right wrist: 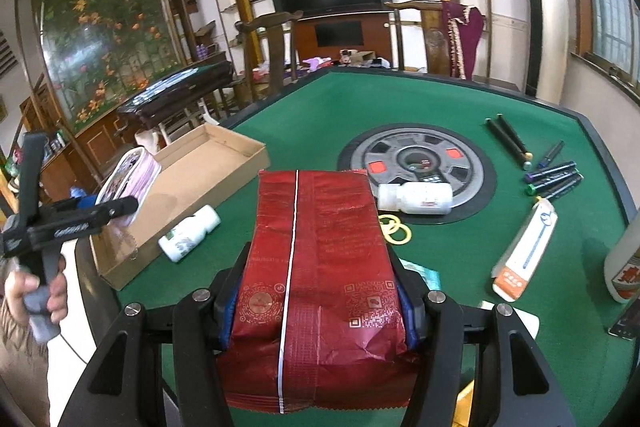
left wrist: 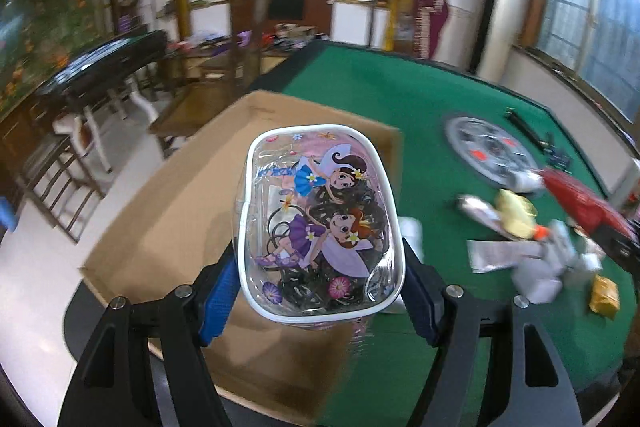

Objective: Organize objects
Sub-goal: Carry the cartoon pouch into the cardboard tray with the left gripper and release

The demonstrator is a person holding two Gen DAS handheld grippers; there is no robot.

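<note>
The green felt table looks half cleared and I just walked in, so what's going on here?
A person is tidying it with two handheld grippers. The left gripper is clamped on a clear cartoon-printed pouch of hair ties, held above the shallow cardboard box, which looks empty. The right gripper grips a red foil packet. White bottles, markers and a toothpaste box lie on the felt.

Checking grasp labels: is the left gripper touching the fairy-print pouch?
Touching. The left wrist view shows the left gripper with a blue pad pressed against each side of the pouch, holding it above the cardboard box.
</note>
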